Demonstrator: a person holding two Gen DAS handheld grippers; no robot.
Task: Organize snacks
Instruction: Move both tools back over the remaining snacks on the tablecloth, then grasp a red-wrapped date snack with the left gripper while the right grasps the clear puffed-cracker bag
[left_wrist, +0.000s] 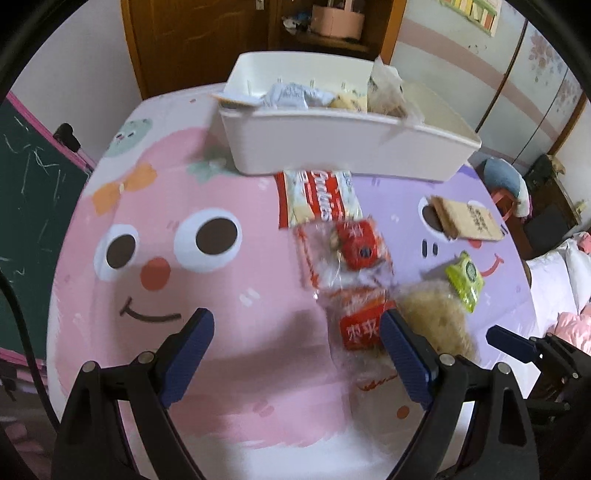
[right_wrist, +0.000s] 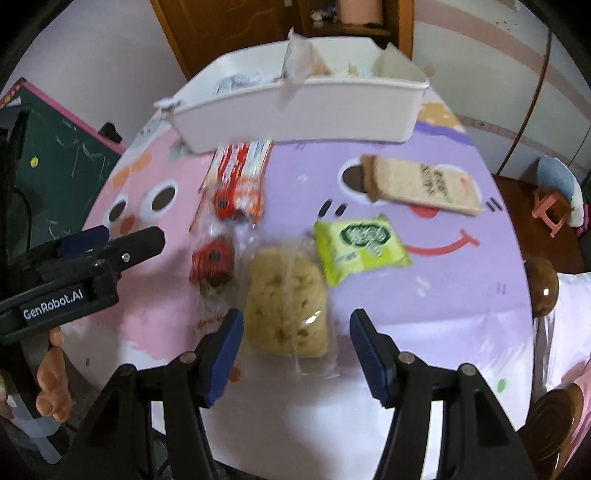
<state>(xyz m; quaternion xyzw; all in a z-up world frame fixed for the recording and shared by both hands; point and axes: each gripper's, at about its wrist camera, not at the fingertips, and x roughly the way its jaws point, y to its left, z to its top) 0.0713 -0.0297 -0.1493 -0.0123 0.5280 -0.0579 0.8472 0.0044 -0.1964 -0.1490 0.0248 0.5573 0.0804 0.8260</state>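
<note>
Overhead, both grippers hang above a round bench (left_wrist: 229, 280) covered by a cartoon-face cloth, pink on one half and lilac on the other. The left gripper (left_wrist: 295, 325) has its blue-padded fingers (left_wrist: 192, 347) spread wide with nothing between them but bare pink cloth, and that half is the largest open stretch, running out to the bench's curved left edge. The right gripper (right_wrist: 295, 328) also has its fingers (right_wrist: 369, 350) apart, straddling from above a clear bag of pale puffed snack (right_wrist: 286, 310) without touching it. Just beside that bag lie a green packet (right_wrist: 360, 245) on its right and two clear wrappers with red labels (right_wrist: 216, 258) on its left, the further one overlapping a red-and-white cookie pack (right_wrist: 242, 162) whose far end reaches the front wall of the white bin (right_wrist: 295, 114). A tan packet (right_wrist: 421, 184) lies on its own on the lilac side, with free cloth between it and the right edge. The bin stands at the far edge and already holds several wrapped snacks (left_wrist: 291, 94), though its near wall hides most of them and they cannot be told apart. Motion blur smears the labels, so the print is unreadable. In the right wrist view the left gripper enters from the left with part of a hand (right_wrist: 51, 384) below it, cut off by the frame.
</note>
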